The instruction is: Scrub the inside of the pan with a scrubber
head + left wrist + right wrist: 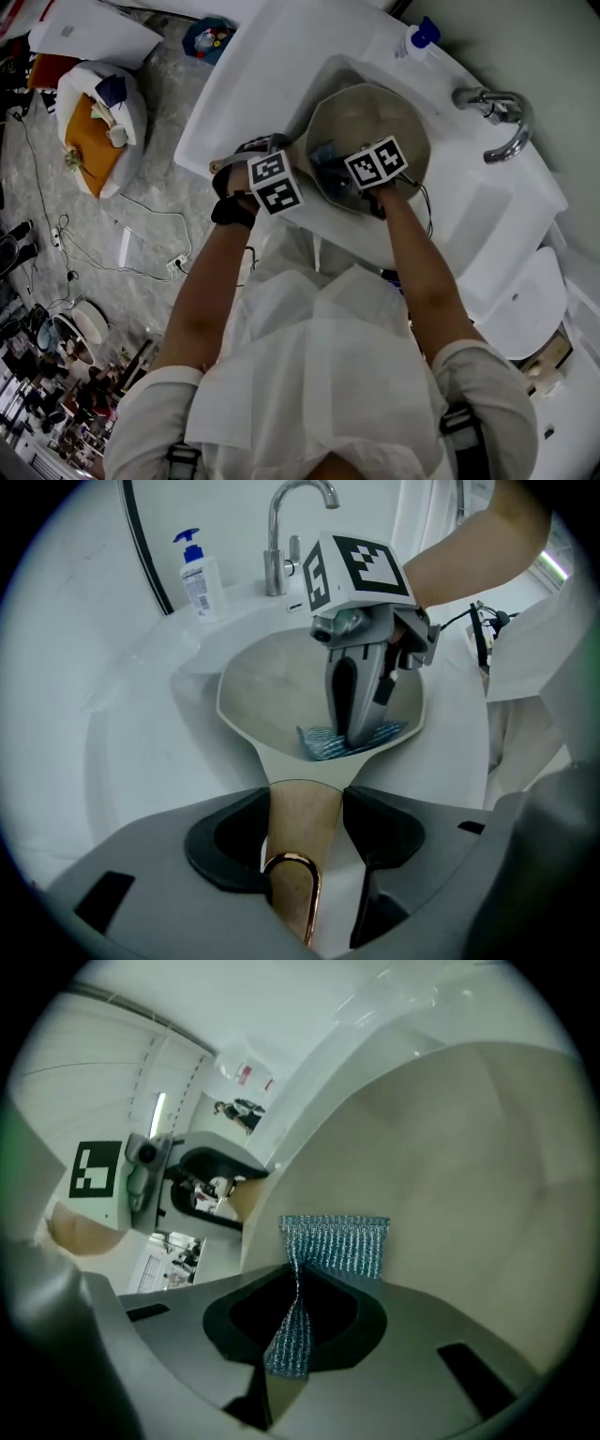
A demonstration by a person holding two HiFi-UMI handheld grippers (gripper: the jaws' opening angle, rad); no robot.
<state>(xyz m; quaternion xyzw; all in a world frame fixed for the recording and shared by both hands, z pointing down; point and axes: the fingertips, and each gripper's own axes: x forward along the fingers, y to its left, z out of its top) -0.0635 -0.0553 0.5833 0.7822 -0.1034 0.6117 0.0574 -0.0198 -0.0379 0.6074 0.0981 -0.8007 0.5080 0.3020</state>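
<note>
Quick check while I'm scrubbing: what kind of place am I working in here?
Probably a wash station in a lab or workshop rather than a home kitchen: a white sink with a chrome faucet and pump bottle, and beside it a grey floor strewn with cables and bags.

The person wears a white short-sleeved shirt (319, 375), dark shoulder straps (463, 429) and a black wrist strap (232, 212), and the grey, black-padded left gripper (305, 841) and right gripper (295, 1321) each carry a white cube (274, 182) with black square markers.

White washbasin counter (253, 66), chrome tap (499, 117), blue-capped bottle (417, 39), grey stone floor (159, 178), white bag (94, 131) holding something orange
</note>
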